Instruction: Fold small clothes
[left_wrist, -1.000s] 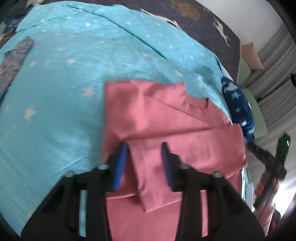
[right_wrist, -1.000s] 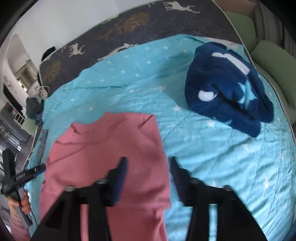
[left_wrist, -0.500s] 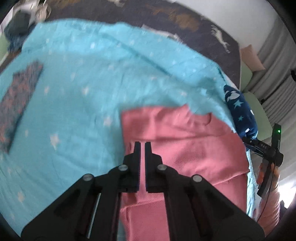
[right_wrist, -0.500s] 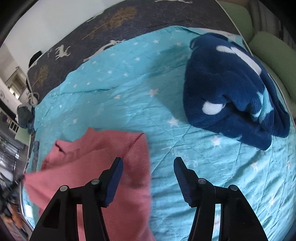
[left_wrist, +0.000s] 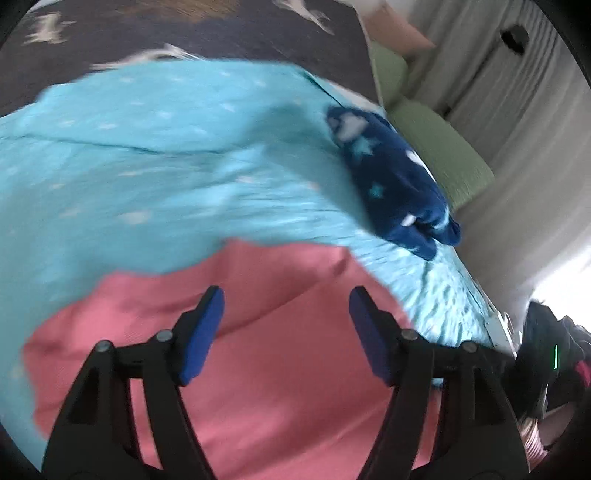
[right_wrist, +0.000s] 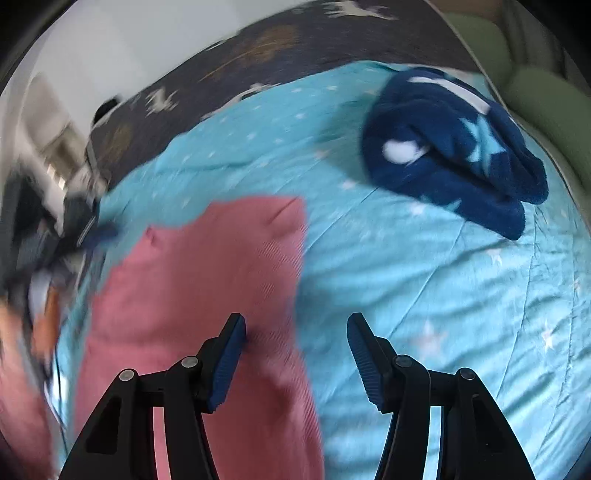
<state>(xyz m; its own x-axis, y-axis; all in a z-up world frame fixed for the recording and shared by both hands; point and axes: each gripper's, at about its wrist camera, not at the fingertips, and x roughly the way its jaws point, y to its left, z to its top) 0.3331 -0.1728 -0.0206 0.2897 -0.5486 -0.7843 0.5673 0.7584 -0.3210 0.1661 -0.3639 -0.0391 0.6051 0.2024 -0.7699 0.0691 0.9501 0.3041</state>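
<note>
A pink ribbed garment lies partly folded on the turquoise star-print bedspread. My left gripper hovers over it with its jaws wide open and nothing between them. In the right wrist view the pink garment lies to the left. My right gripper is open and empty over the garment's right edge, its left finger above the pink cloth and its right finger above the bedspread. Both views are motion-blurred.
A dark blue fleece garment with white stars lies bunched at the far right of the bed. A dark deer-print blanket covers the far end. Green cushions and curtains lie beyond the right edge.
My left gripper shut on the pink cloth, carried it rightward, and has now opened and let go. My right gripper stayed open and shifted slightly over the garment's right edge.
</note>
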